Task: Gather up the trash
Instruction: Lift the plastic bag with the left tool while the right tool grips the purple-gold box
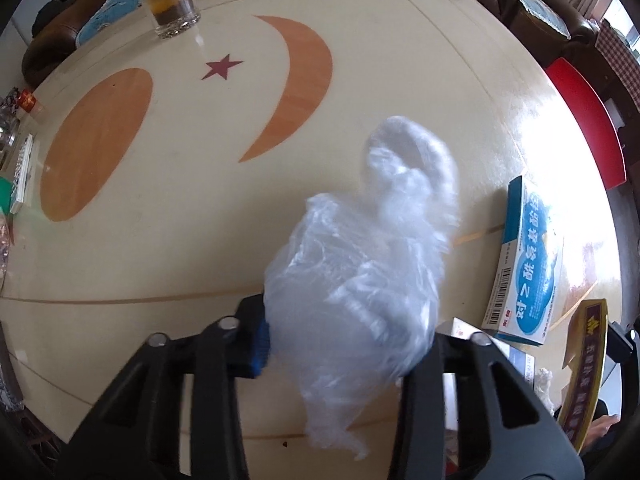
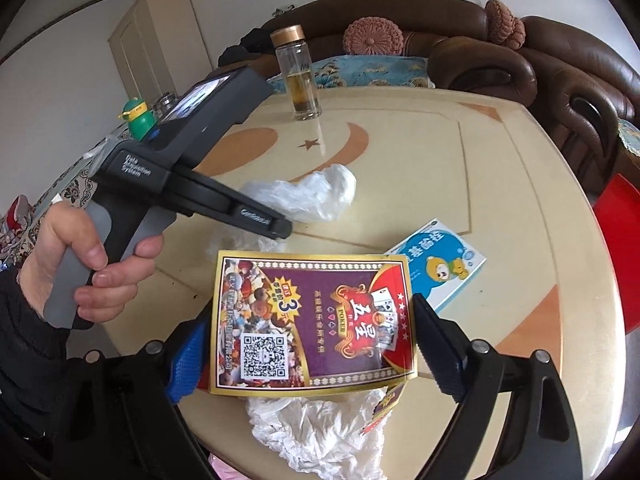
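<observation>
just plastic bag (image 1: pixel 352 280) between fingers (image 1: pixel 256 344)

Bench (image 1: pixel 160 264): cream top, orange oval and crescent inlays, one dark red star (image 1: pixel 222 67), thin tan border lines. Plastic bag (image 1: pixel 360 280): translucent white, crinkled. Medicine box (image 1: pixel 528 264): white and blue, white lettering, barcode on the edge; yellow cartoon figure shows in the right wrist view. Poker card pack (image 2: pixel 312 324): gold border, purple field, red corner with stars, black QR code. Tissue (image 2: pixel 320 432): white. Fingers (image 2: pixel 186 360): black with blue textured pads. Glass bottle (image 2: pixel 298 76): clear, amber liquid, gold cap. Sofa (image 2: pixel 520 64): brown. Chair (image 1: pixel 588 120): red.
</observation>
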A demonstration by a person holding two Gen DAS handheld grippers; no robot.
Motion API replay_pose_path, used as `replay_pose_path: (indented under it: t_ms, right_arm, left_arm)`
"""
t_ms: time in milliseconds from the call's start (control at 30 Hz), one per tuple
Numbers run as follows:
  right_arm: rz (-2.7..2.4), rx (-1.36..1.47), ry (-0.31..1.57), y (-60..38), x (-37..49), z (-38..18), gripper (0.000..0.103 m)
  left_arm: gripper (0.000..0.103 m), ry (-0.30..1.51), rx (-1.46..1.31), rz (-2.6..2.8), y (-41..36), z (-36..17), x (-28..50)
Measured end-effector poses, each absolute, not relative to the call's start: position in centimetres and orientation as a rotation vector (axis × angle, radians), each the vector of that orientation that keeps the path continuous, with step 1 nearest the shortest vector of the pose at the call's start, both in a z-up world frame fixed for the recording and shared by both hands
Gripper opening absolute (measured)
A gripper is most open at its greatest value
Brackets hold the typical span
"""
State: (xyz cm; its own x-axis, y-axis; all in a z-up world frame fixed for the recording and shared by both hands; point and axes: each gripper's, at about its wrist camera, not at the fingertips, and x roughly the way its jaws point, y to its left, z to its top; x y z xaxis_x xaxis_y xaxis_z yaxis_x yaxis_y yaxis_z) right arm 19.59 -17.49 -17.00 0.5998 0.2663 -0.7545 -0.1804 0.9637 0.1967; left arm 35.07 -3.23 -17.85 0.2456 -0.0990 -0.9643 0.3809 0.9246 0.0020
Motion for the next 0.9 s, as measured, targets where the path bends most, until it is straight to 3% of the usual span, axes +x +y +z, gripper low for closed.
replay_pose_path:
  t_ms: [500,900]
  right_arm:
    - [0.210,0.114,0.803,-18.9,18.2,-14.2,0.087]
    - [0.197,0.074,0.743,-17.6,15.6,-10.2,0.087]
  left_arm:
    - [0.033,1.133,0.282,-0.276,-2.0,-13.2,33.1]
    - [0.033,0.996,0.274,-0.285,-0.1,-7.1,25.8]
